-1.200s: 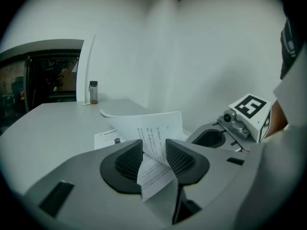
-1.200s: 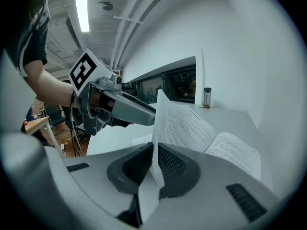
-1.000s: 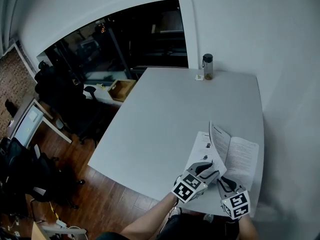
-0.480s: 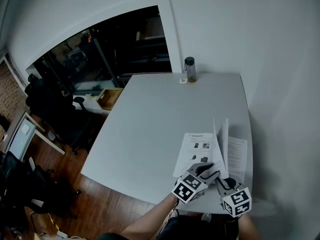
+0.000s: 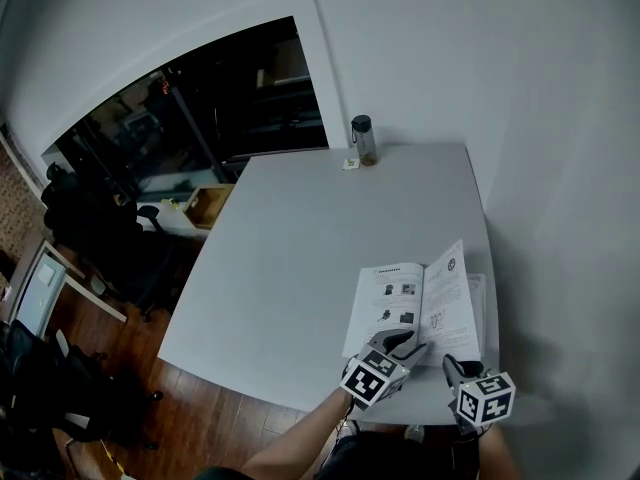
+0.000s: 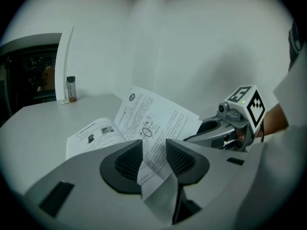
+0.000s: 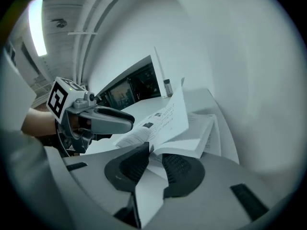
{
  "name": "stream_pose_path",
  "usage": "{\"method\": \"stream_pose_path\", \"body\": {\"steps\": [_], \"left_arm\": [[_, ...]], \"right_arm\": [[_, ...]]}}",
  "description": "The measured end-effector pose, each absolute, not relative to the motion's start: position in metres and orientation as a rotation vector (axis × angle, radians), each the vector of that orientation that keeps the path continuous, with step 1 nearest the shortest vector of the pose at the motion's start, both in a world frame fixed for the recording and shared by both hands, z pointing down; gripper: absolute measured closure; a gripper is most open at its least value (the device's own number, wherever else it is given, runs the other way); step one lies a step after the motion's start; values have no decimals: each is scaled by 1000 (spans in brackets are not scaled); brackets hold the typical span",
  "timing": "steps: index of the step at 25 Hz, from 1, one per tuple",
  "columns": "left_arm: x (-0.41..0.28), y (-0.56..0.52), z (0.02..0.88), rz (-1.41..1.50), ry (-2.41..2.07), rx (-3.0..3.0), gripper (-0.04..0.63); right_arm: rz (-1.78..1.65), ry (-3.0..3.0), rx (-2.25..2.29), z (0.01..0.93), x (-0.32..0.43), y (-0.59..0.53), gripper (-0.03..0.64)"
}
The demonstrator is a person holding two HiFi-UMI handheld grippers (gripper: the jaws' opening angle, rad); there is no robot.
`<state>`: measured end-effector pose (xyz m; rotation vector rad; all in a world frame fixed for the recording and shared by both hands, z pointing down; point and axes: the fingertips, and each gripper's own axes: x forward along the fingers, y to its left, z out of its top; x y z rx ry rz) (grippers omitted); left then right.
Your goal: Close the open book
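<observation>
The open book (image 5: 385,306) lies at the near right corner of the white table (image 5: 300,258). One leaf (image 5: 450,303) stands raised and leans over the thicker right half (image 7: 204,131). My left gripper (image 5: 405,344) rests at the bottom edge of the left page (image 6: 91,135), open, with the leaf's lower edge (image 6: 152,169) showing in the gap between its pads. My right gripper (image 5: 452,365) is at the book's near right corner. Its jaws have just been closing, and page edges lie between its tips (image 7: 154,163), but a gap still shows, so it is open.
A dark bottle (image 5: 361,140) and a small card (image 5: 349,164) stand at the table's far edge. A white wall runs close along the table's right side. Beyond the left edge are a dark glass opening, office chairs and a wooden floor (image 5: 200,408).
The raised leaf swung from its earlier slant to upright and now leans over the right half. My right gripper shifted to the right and rolled. My left gripper stays on the left page.
</observation>
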<state>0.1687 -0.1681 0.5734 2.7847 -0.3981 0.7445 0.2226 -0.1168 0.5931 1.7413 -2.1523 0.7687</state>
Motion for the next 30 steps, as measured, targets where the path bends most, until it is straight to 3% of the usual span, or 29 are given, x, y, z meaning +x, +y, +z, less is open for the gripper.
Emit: {"method": "stream_pose_path", "body": {"steps": [6,10,15,23,30], "left_arm": [[162,-165,589,804,-404,2749,440],[161,-165,595,824,-409,2732,440],[158,-165,598,831,-412,2725,440],[147,-169,597,814,-450,2706,440],[113,-176,589,781,-559,2673,442]], "right_arm": [[917,-2090,1776,607,232,-110,522],[944,-2041,1760,615,237,-99,466],[983,-1923,1816,628,258,-65,465],[690,-1867,1869,590,284,-63,466],[494,-2026,1589,581,217,-112,465]]}}
